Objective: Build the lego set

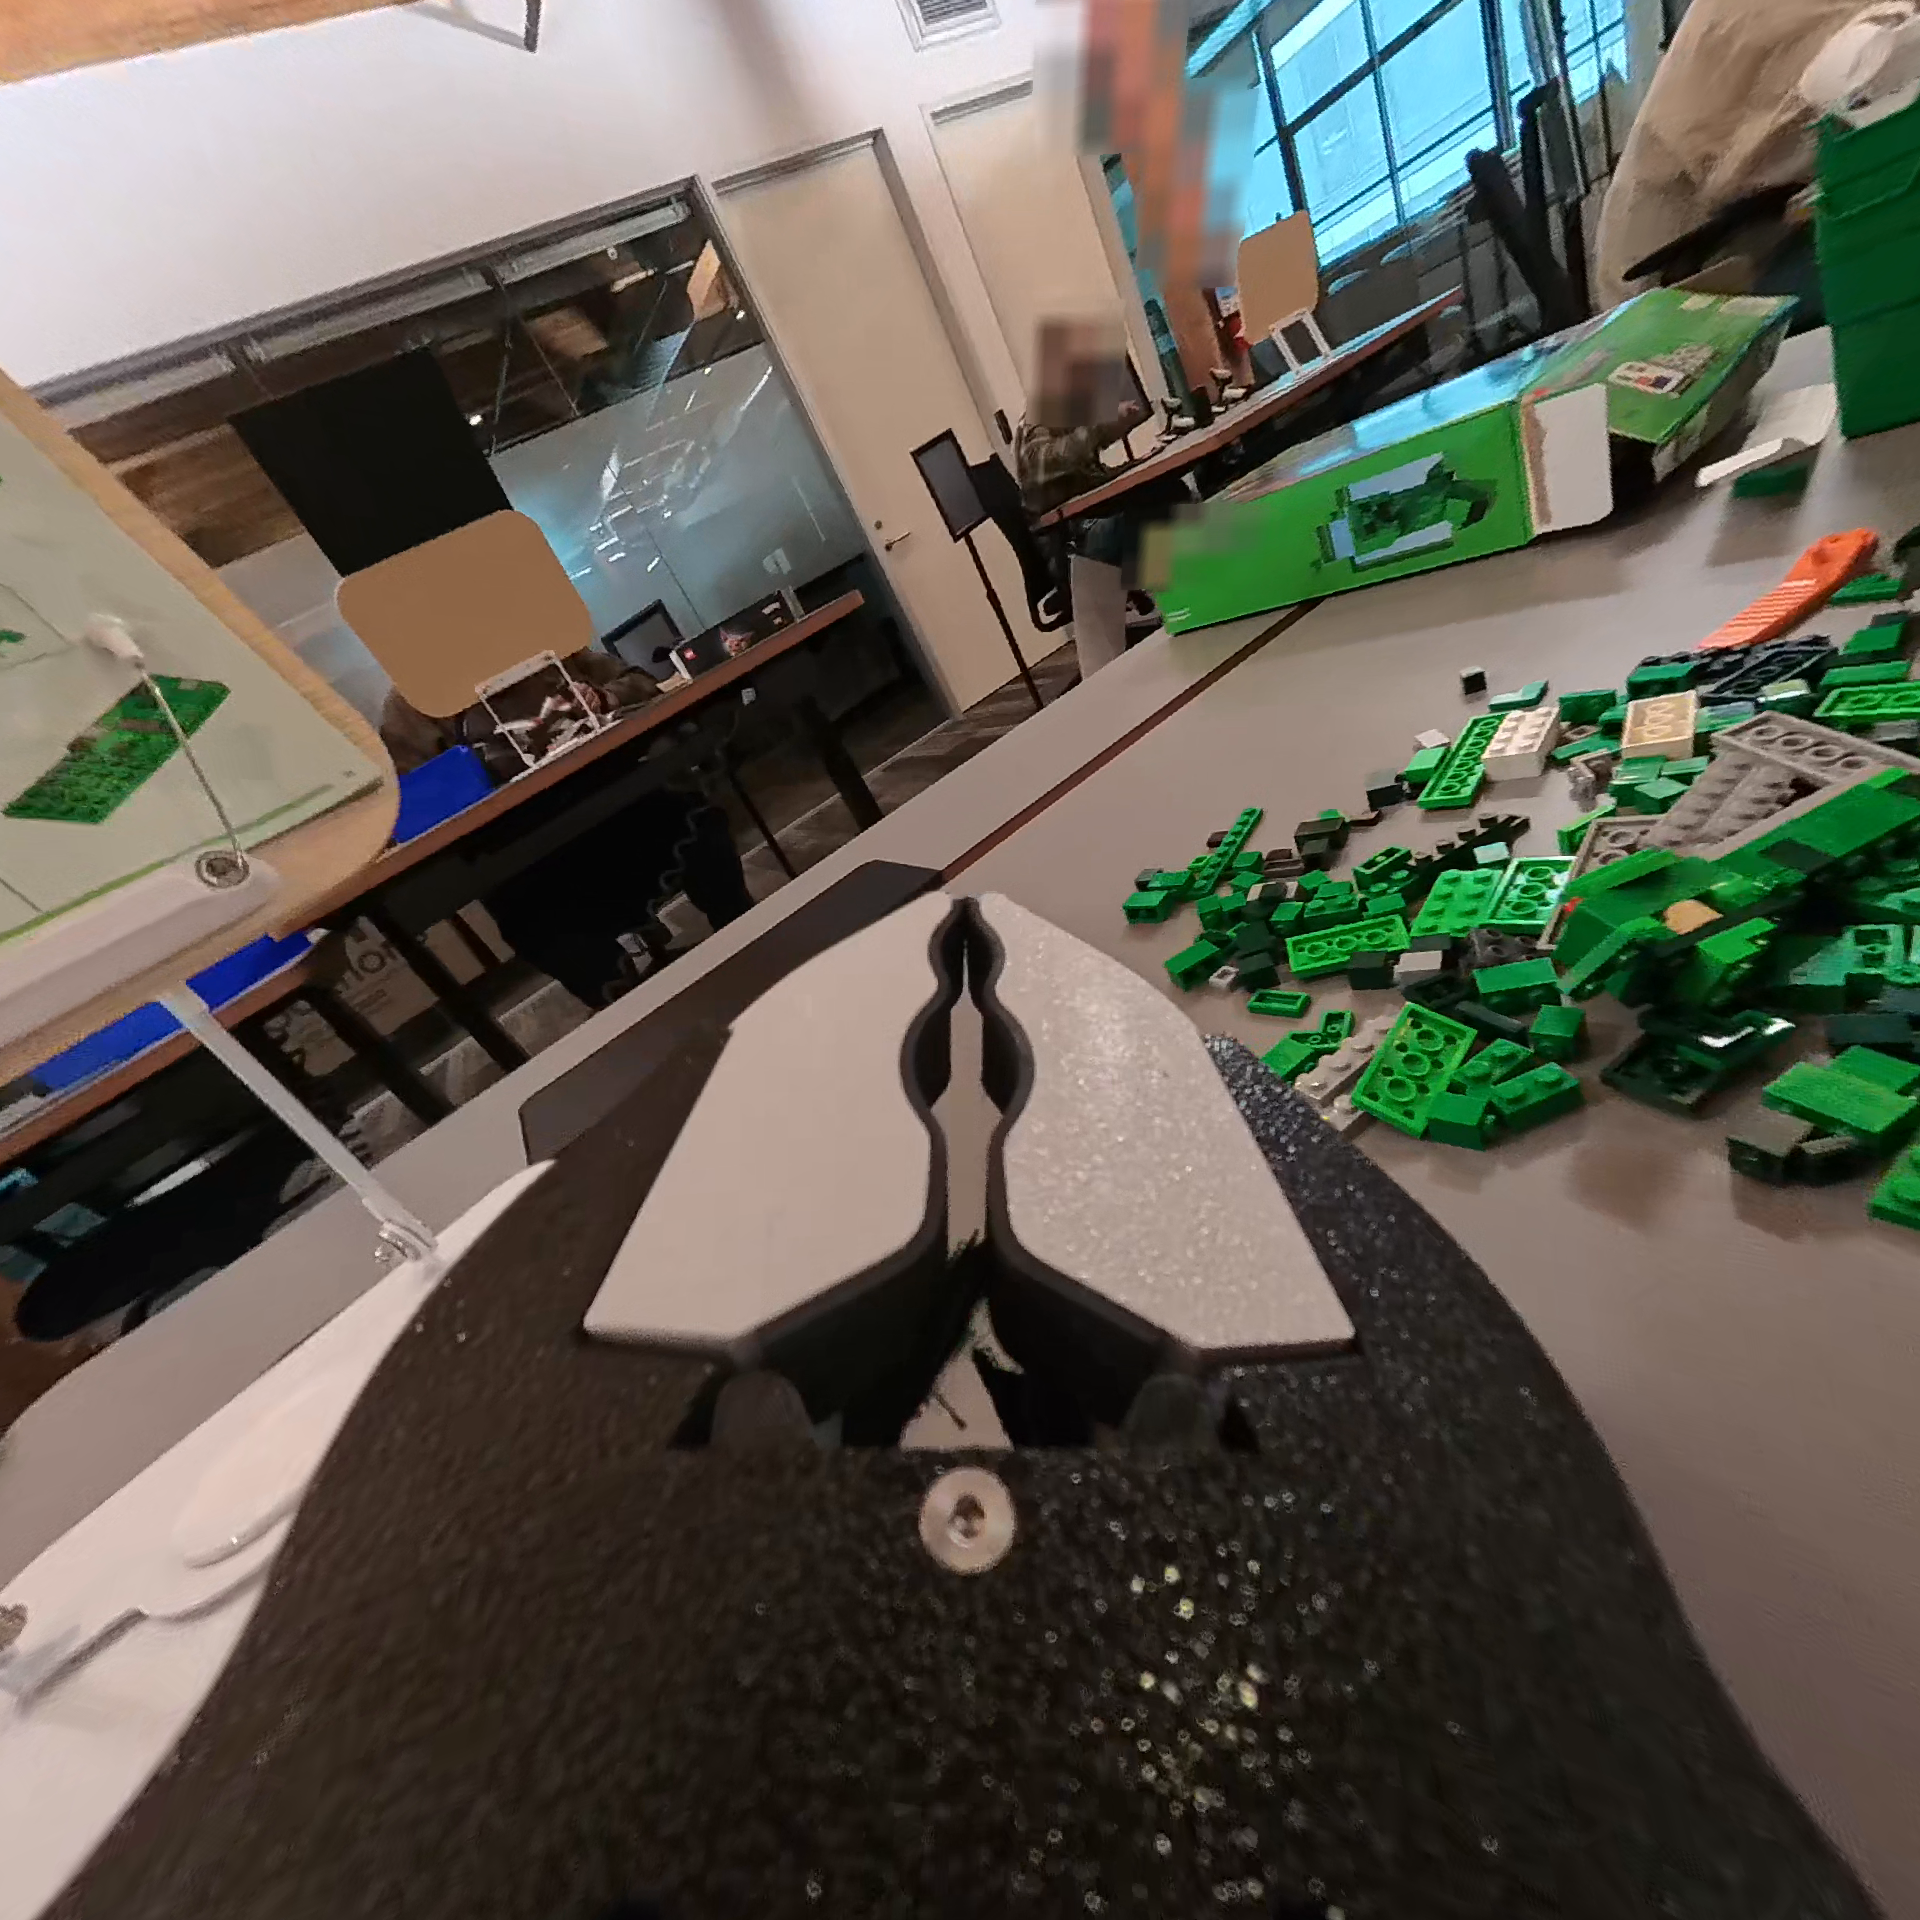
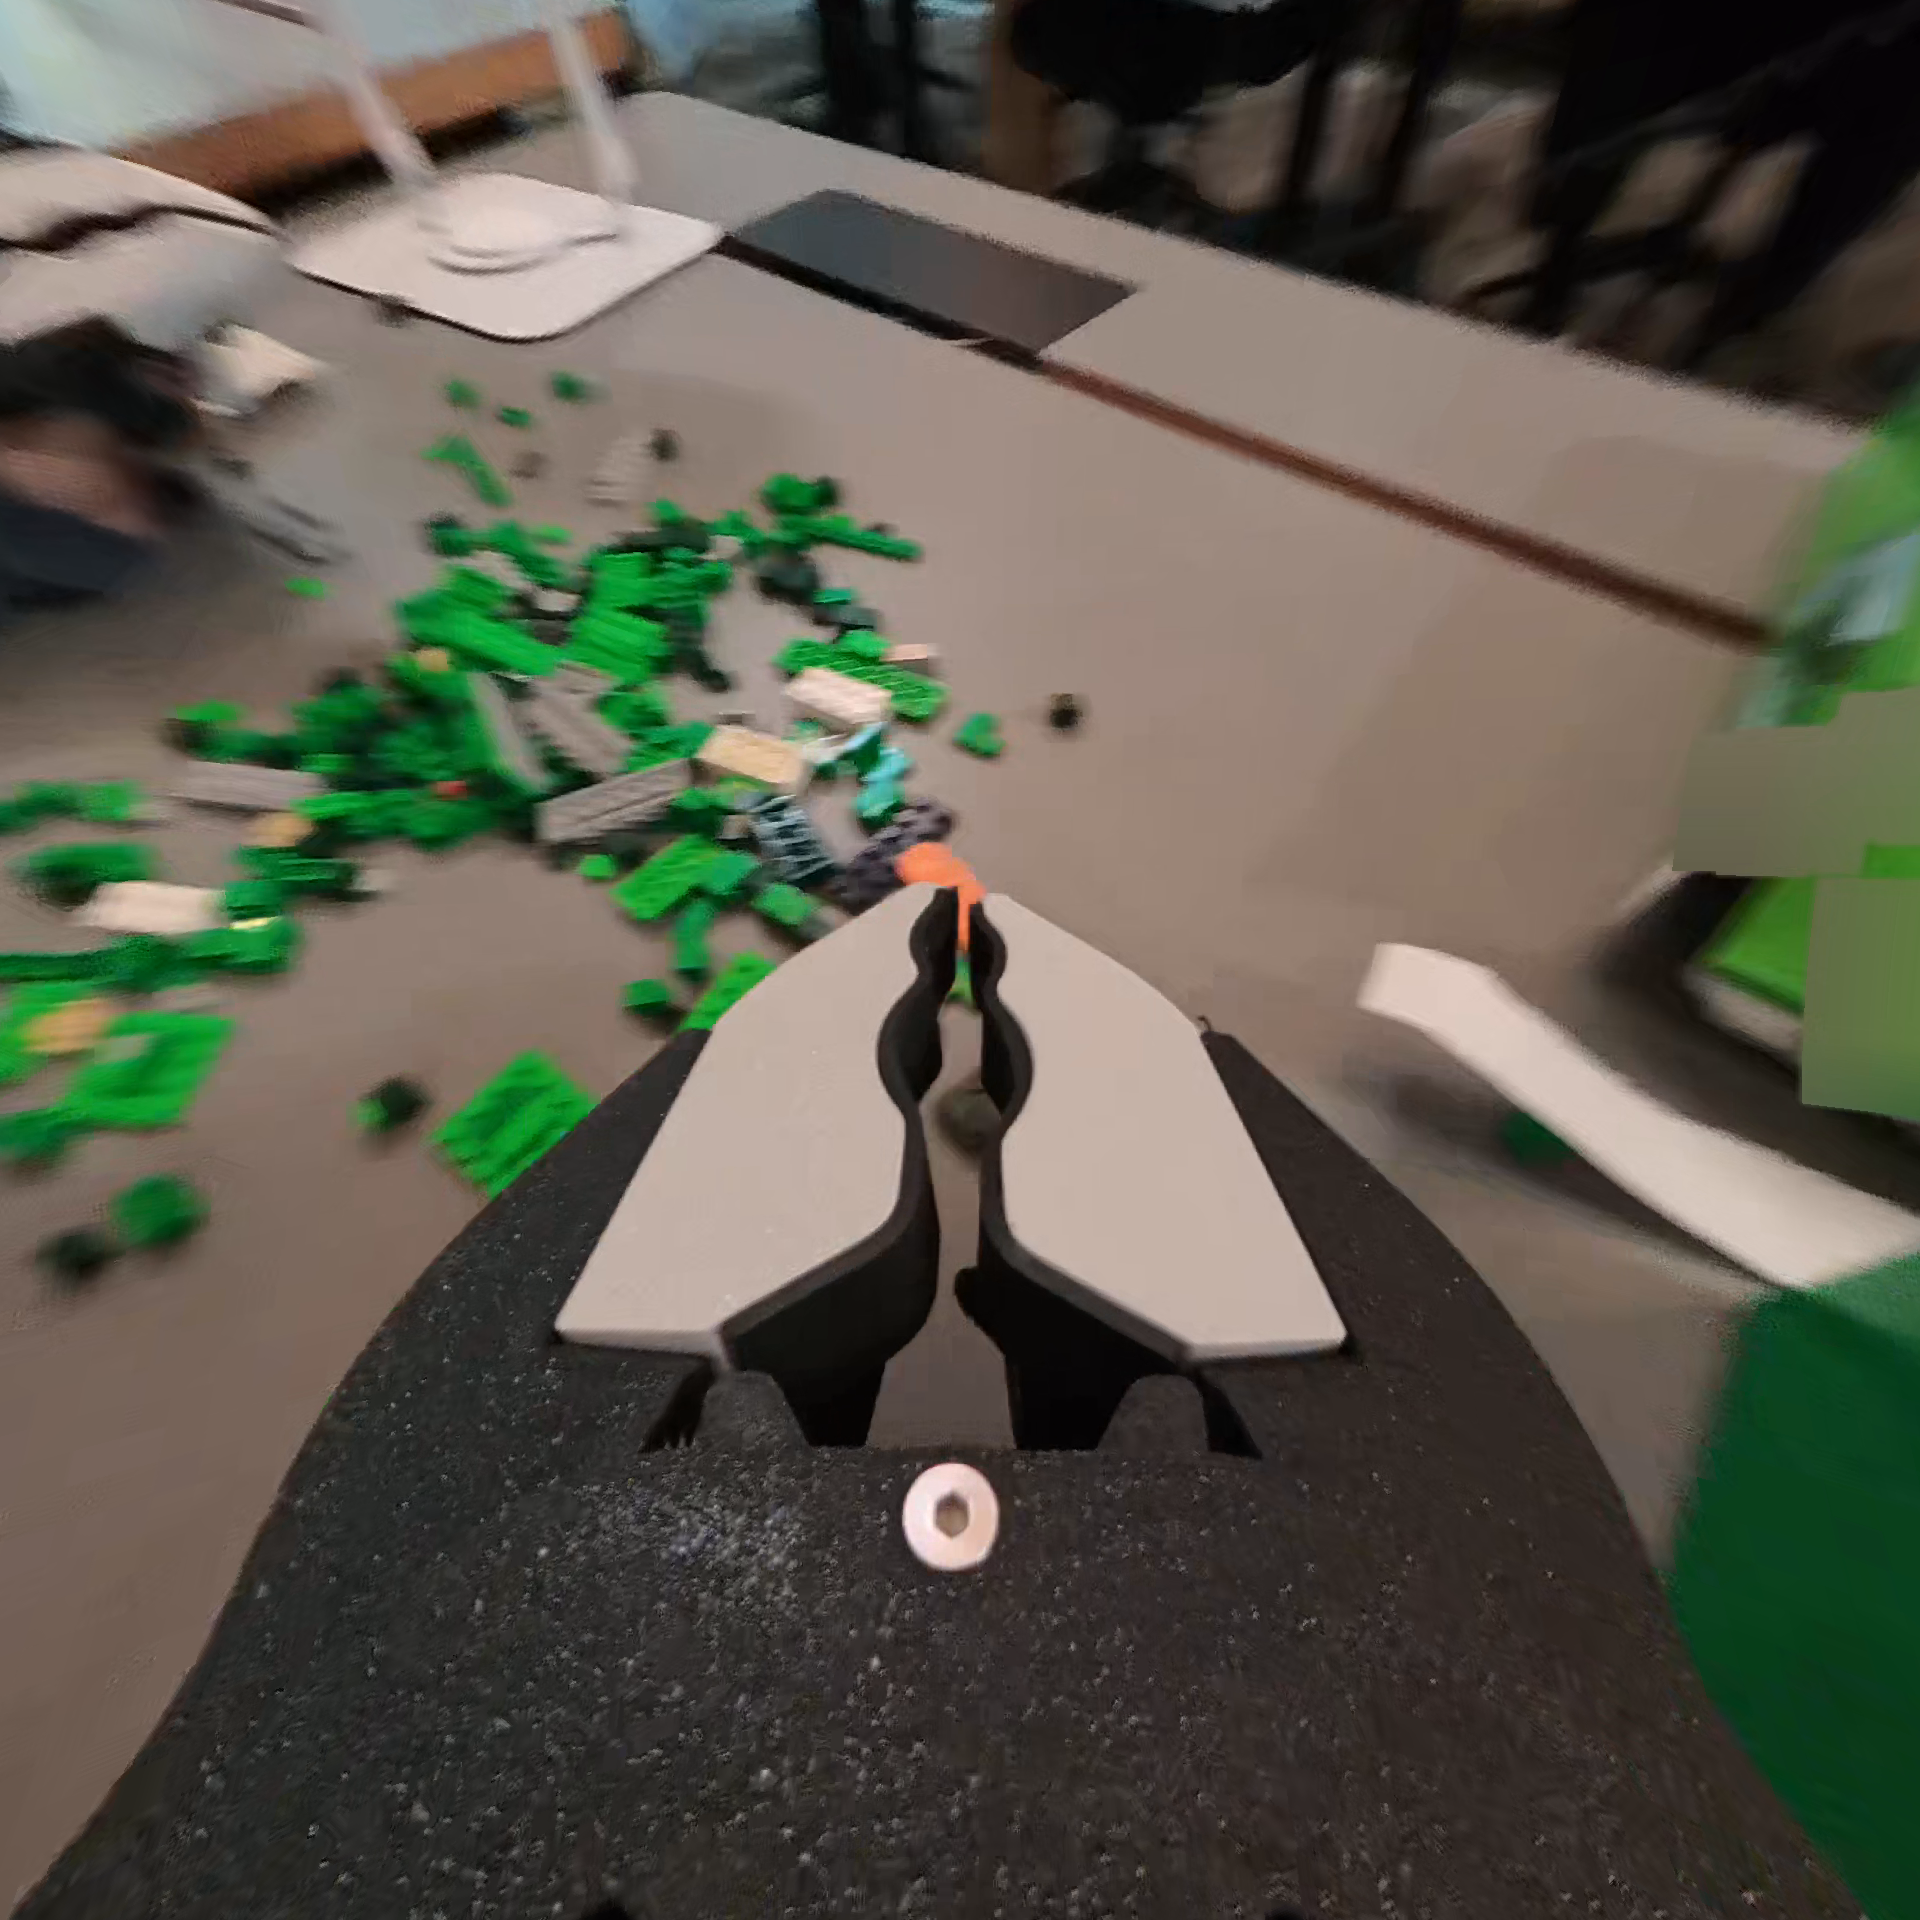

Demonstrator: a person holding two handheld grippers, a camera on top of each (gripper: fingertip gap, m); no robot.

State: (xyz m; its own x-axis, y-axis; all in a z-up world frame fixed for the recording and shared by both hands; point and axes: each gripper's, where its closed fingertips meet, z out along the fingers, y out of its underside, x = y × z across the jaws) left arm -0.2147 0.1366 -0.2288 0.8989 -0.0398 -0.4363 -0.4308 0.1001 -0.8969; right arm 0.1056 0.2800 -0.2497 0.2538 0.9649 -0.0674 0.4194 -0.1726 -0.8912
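Both grippers hovered empty over the grey table (image 1: 1351, 1403), little built yet.

Left gripper (image 1: 968, 914) sat fully closed; right gripper (image 2: 964, 902) was nearly closed, holding nothing. Loose green bricks (image 1: 1558, 935) lay scattered beside the opened box (image 1: 1455, 499), so assembly seemingly remained ahead.

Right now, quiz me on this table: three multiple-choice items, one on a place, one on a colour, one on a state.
1. Where does the orange tool lie?
A. at the brick pile's far edge, on the box's side
B. inside the box
C. on the stand base

2. What colour is the opened box?
A. blue
B. green
C. red

3. How is the left gripper?
A. fingers wide apart
B. clamped on a grey plate
C. fingers together, nothing between them

Key: 1 A, it lies between pile and box. 2 B, its sides are green. 3 C, the tips meet with nothing between them.
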